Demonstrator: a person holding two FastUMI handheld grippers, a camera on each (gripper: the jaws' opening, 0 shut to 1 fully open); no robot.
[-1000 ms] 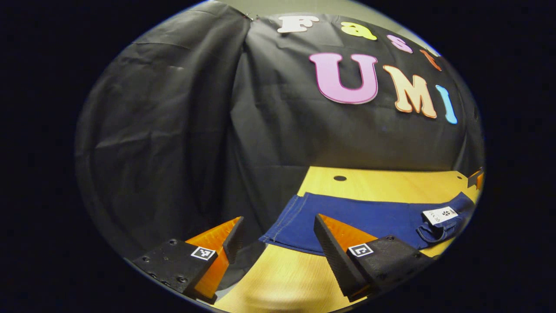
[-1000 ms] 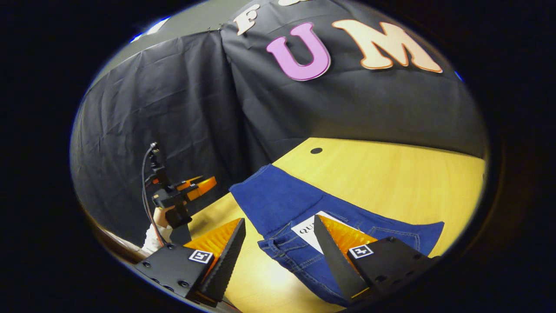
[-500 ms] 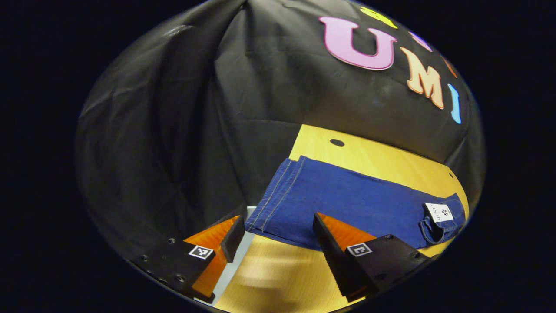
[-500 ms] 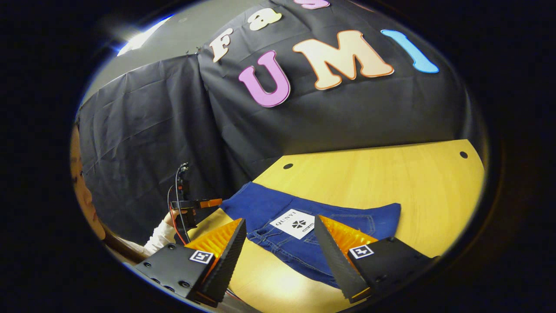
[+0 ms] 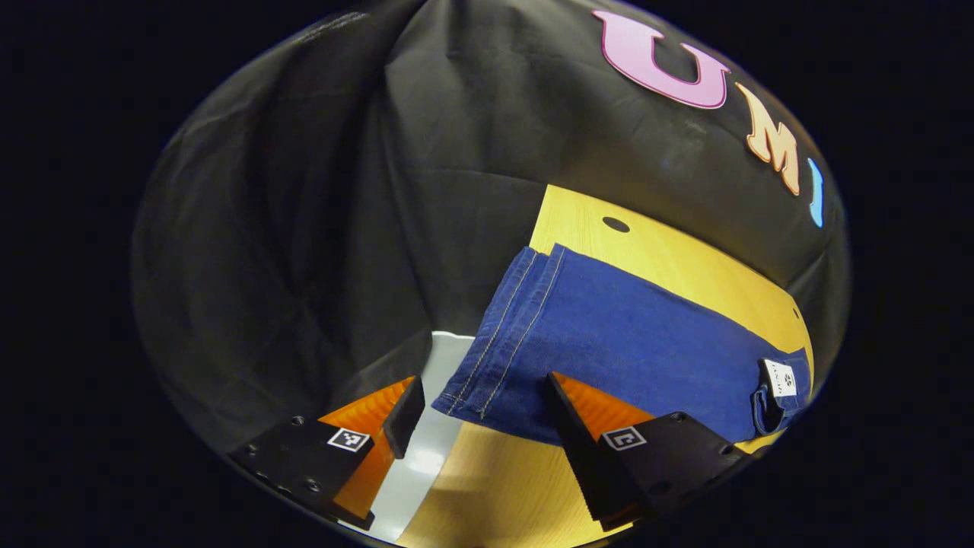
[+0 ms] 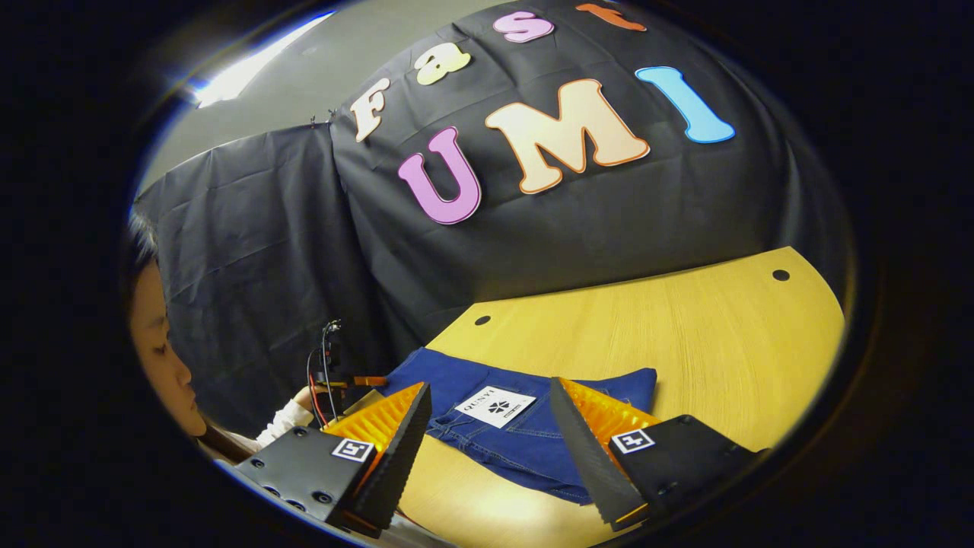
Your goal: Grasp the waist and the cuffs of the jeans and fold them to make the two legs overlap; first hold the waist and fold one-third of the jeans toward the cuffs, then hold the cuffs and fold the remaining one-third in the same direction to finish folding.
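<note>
**Both claws open above the jeans**

My left claw (image 5: 478, 403) hung open, holding nothing, at the jeans' (image 5: 624, 342) cuffs (image 5: 498, 335). My right claw (image 6: 491, 426) gaped empty over the waist (image 6: 525, 438). The jeans lay flat on the worktop (image 6: 685, 327), legs overlapped.

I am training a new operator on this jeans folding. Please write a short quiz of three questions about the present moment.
1. True or false: the left gripper is shut on the cuffs.
2. The white label on the jeans lies near which end? A) waist B) cuffs
3. Fill in: the jeans lie flat on the wooden ____.

Key
1. False: its jaws stand open, with the cuffs ahead of them.
2. A
3. table
</note>
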